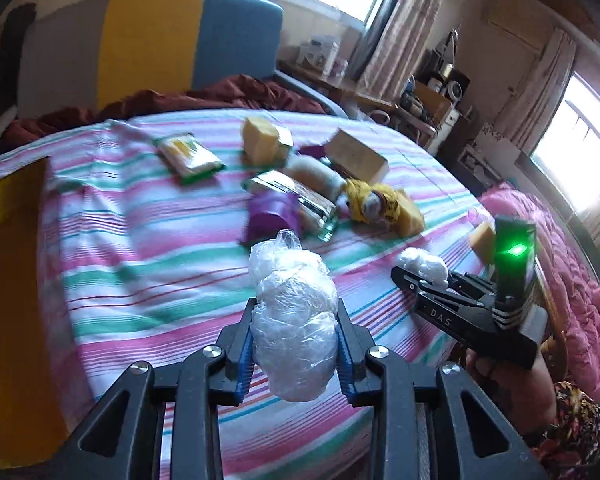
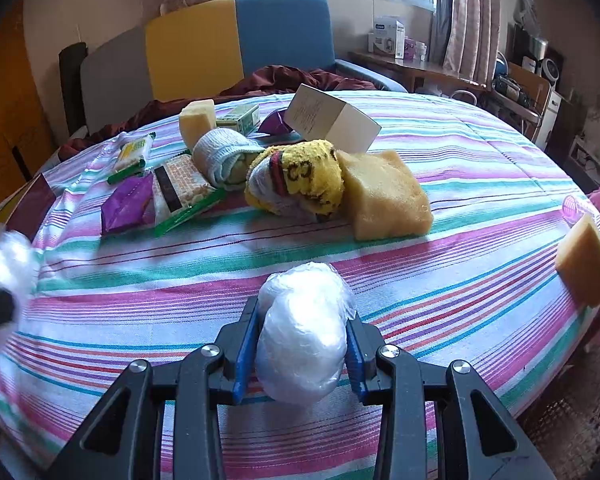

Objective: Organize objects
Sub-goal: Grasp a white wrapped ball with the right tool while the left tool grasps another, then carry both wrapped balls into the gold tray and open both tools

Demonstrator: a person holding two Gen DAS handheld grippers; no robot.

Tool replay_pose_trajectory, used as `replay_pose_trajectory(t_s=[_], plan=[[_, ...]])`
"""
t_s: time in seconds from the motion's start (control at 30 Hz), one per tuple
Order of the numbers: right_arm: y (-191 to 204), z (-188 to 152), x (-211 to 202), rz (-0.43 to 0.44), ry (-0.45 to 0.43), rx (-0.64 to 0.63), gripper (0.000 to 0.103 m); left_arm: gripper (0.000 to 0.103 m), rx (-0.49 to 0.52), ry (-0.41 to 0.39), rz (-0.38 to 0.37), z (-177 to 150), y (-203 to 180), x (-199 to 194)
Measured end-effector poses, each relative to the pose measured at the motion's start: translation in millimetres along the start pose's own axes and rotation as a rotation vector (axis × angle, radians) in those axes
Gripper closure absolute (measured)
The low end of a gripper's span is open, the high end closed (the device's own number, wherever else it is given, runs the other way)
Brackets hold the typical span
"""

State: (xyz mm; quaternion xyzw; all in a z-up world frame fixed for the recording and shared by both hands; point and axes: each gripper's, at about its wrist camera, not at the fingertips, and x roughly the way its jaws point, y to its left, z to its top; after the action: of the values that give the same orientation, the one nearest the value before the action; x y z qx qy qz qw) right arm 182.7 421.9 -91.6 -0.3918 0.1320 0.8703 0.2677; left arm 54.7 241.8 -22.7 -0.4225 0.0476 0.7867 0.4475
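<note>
1. Left wrist view. Your left gripper (image 1: 296,344) is closed on a plastic-wrapped bundle (image 1: 294,320), fingers pressed to both its sides, and it hangs over the striped bedspread (image 1: 140,272).
2. At 3 o'clock of it, your right gripper (image 1: 424,280) shows side-on with a second white bundle (image 1: 422,264) at its tip.
3. The pile lies at 12 o'clock: purple packet (image 1: 272,212), green-edged pack (image 1: 190,156), yellow sock roll (image 1: 372,200), white box (image 1: 358,154), sponges (image 1: 260,138).
4. Right wrist view. Your right gripper (image 2: 302,344) is clamped on its own wrapped bundle (image 2: 304,332), well short of the pile.
5. At 12 o'clock: sock roll (image 2: 300,180), large sponge (image 2: 386,194) touching it, grey sock roll (image 2: 224,160), box (image 2: 328,120), purple packet (image 2: 128,204). A lone sponge (image 2: 586,264) sits at 3 o'clock by the bed edge.
6. Handling, as judged: the wrap looks soft and slippery, so keep the squeeze light and even, hold both bundles level, and set them down side by side on bare cloth, not onto the pile.
7. Containers: none open in view. The white box is tilted and looks closed; its contents cannot be told.
</note>
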Motion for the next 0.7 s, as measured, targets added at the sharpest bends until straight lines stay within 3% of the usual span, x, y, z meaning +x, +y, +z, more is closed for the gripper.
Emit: replay_pose_trajectory(t_s=[0.3,0.7], plan=[[4,0,0,-0.024,0.002,-0.018,0.065,0.070,-0.092,-0.081,0.085,0,50,-52],[8,3,-4,-0.023,0.027,-0.002,0.066,0.070,-0.271,-0.128,0.326,-30,154,-108]])
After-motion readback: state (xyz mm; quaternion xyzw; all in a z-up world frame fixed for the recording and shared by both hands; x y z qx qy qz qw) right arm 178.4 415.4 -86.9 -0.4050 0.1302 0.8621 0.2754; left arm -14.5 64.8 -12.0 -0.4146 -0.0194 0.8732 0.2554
